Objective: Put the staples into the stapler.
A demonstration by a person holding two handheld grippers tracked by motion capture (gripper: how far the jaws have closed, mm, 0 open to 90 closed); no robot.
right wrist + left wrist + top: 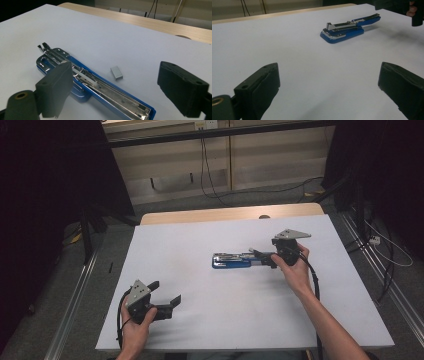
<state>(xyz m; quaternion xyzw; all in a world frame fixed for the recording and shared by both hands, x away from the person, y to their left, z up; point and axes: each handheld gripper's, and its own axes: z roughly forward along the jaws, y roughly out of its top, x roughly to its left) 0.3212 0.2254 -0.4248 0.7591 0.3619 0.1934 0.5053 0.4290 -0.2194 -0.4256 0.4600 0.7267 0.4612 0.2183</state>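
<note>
Blue plastic and bright metal make up the stapler (95, 86), which is laid flat near the middle of the white worktop (200, 240) with its top swung open, so that the staple channel is exposed, presumably for reloading. A small grey block of staples (117, 73) is seen lying just beside the stapler, apart from it and within easy reach of the channel. The right hand-held gripper (113, 95) is held just above the stapler's hinged end with its jaws spread wide; nothing is clamped between them, and they appear to be lined up towards the staple block. The left hand-held gripper (165, 300) is kept well away from the stapler, towards the near edge of the worktop, jaws wide apart and empty, pointed at the stapler as if kept ready to steady it.
</note>
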